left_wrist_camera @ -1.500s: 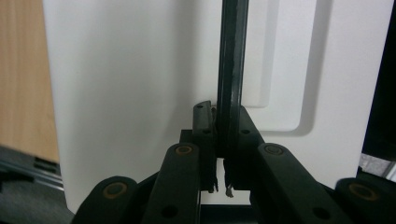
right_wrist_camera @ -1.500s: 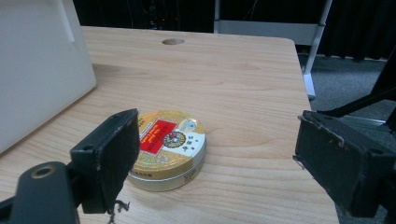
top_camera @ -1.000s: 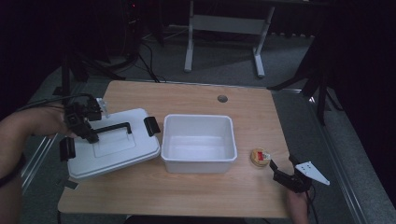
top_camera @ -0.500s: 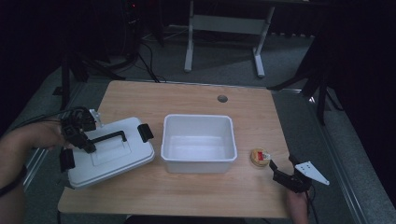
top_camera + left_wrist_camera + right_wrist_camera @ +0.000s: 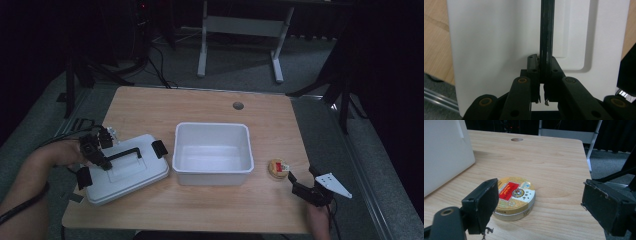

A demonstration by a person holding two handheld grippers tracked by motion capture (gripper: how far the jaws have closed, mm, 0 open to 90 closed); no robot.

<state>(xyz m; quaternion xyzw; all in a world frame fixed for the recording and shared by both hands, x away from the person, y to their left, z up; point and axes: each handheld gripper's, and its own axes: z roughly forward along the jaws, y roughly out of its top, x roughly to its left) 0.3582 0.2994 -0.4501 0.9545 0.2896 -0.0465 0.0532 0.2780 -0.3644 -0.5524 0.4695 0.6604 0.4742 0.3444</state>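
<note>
- Two grippers are working at the table (image 5: 150, 107) in the high view: the left gripper (image 5: 96, 152) is gripping the black handle (image 5: 125, 153) of the white lid (image 5: 131, 172), which is lying left of the open white box (image 5: 212, 150), just beside it. The right gripper (image 5: 302, 186) is waiting near the round tin (image 5: 278, 168), jaws spread wide and holding nothing.
- One thing is showing clearly in the left gripper view: the jaws are clamping tight on the handle (image 5: 546, 37) over the lid (image 5: 494, 50). The lid is seemingly being set down, so letting go comes next.
- Nothing is sitting between the jaws in the right gripper view; the tin (image 5: 514, 197) is lying just ahead, nearer one jaw. Picking it up calls for centring first.
</note>
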